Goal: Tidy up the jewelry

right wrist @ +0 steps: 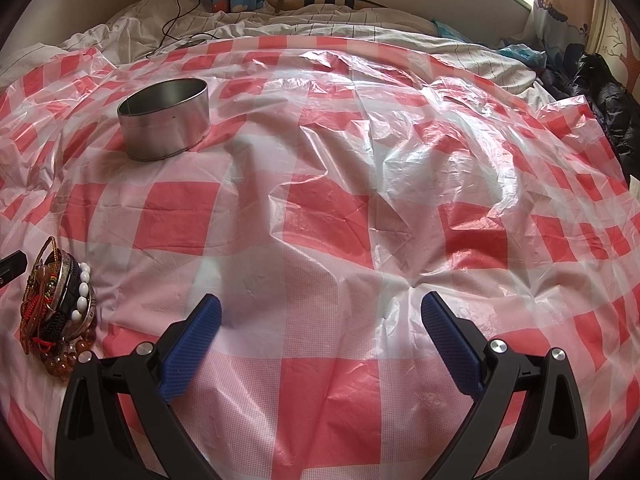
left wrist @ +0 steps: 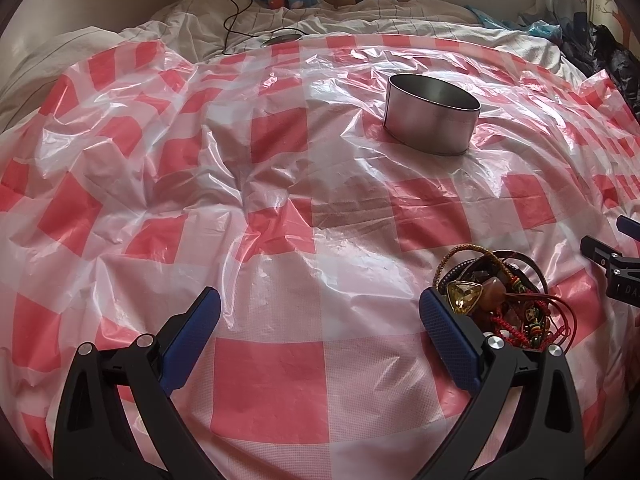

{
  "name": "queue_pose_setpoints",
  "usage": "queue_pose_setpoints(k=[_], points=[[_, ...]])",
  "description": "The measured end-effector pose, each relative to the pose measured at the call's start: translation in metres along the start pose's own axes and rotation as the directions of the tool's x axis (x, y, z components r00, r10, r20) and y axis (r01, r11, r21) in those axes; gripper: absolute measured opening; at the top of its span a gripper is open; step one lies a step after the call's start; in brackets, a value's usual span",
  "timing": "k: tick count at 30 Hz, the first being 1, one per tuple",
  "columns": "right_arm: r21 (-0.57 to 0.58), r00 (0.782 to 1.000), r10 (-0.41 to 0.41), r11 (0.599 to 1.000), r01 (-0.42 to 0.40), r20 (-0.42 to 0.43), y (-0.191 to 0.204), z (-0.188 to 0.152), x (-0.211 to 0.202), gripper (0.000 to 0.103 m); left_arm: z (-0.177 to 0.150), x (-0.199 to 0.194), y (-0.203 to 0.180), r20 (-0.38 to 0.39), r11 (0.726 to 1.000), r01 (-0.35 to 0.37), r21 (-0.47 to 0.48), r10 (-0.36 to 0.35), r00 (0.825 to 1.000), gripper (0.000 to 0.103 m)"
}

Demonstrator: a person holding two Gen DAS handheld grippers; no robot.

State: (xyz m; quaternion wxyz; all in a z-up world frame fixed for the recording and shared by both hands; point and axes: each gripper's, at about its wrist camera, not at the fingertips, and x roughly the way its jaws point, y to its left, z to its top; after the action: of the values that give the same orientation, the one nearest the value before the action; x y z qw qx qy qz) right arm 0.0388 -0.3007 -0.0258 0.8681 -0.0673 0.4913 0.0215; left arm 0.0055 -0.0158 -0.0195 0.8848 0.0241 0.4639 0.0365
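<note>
A pile of jewelry (left wrist: 500, 300) with red cords, beads and a yellow triangular stone lies on the red-and-white checked plastic sheet (left wrist: 280, 200). It also shows in the right wrist view (right wrist: 60, 304), with white beads and a bangle. A round metal tin (left wrist: 430, 114) stands open farther back; it also shows in the right wrist view (right wrist: 166, 118). My left gripper (left wrist: 320, 320) is open and empty, its right finger just left of the pile. My right gripper (right wrist: 320, 324) is open and empty, to the right of the pile; part of it shows in the left wrist view (left wrist: 612, 260).
The sheet covers a bed with rumpled white bedding (left wrist: 320, 20). A black cable (left wrist: 236, 12) and a small round device lie behind the sheet. Dark clothes (right wrist: 600, 92) are heaped at the right. A curtain (right wrist: 560, 8) hangs at the far right.
</note>
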Motion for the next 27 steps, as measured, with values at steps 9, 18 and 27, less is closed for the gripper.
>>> queue_pose_setpoints(k=[9,18,27], points=[[0.001,1.0,0.001,1.0,-0.001,-0.003,0.0012,-0.0016,0.001,0.096,0.0,0.0001,0.0001,-0.001,1.0,0.004,0.004,-0.004,1.0,0.096],[0.002,1.0,0.002,1.0,-0.002,-0.005,0.0008,-0.0026,0.0025,0.096,0.0017,-0.0013,0.0008,0.0,1.0,0.003,0.004,-0.003,1.0,0.096],[0.002,1.0,0.003,1.0,-0.003,-0.007,0.0001,-0.0026,0.0032,0.096,0.0017,-0.0013,0.0007,0.0,1.0,0.003,0.004,-0.003,1.0,0.096]])
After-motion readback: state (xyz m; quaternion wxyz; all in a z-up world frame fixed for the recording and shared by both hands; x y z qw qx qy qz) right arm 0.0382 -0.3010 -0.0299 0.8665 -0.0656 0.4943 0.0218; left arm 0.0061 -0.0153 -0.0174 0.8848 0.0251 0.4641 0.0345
